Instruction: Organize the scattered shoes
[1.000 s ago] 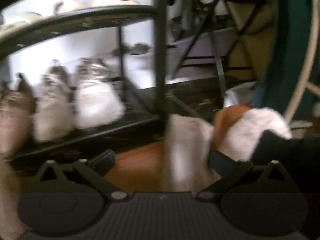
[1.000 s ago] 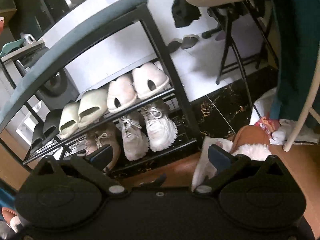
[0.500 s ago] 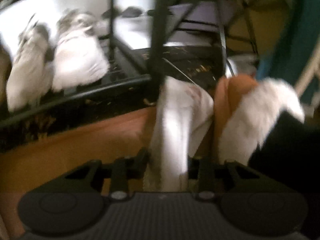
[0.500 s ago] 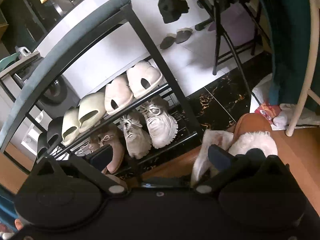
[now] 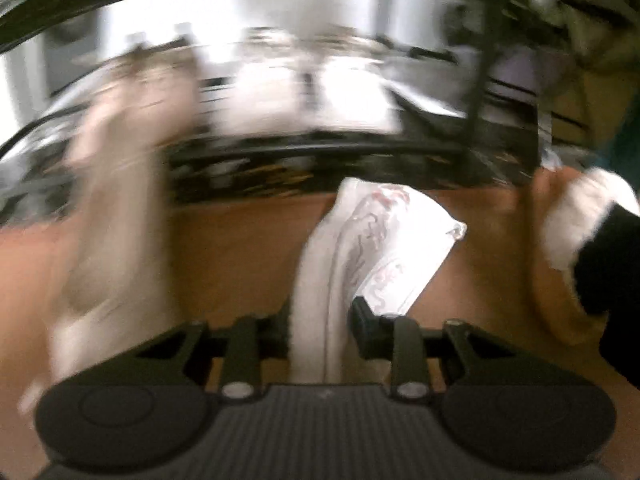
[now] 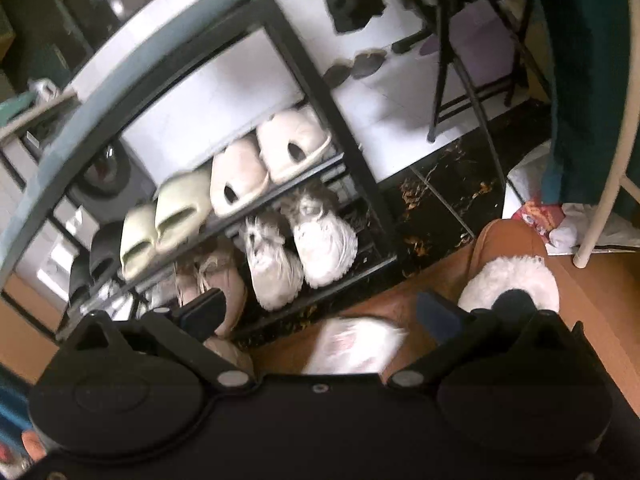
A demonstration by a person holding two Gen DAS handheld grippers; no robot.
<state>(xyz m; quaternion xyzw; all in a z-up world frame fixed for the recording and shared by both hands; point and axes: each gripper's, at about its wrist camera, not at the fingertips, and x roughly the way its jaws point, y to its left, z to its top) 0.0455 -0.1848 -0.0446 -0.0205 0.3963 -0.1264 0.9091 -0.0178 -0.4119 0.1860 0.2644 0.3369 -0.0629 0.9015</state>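
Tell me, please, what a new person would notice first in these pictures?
First, the white slipper clamped in the left claw, low in the centre of the left wrist view, above the orange-brown floor. Next, the black shoe rack filled with pale slippers and sneakers, and the fur-lined brown boot at right.

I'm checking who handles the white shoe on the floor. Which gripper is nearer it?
Left. The left gripper is clamped on the white shoe; the right gripper hangs open above it.

A home entryway: a loaded shoe rack (image 6: pixel 224 184) at ten o'clock, folding chair (image 6: pixel 460 60) at one, tiled floor (image 6: pixel 400 108).
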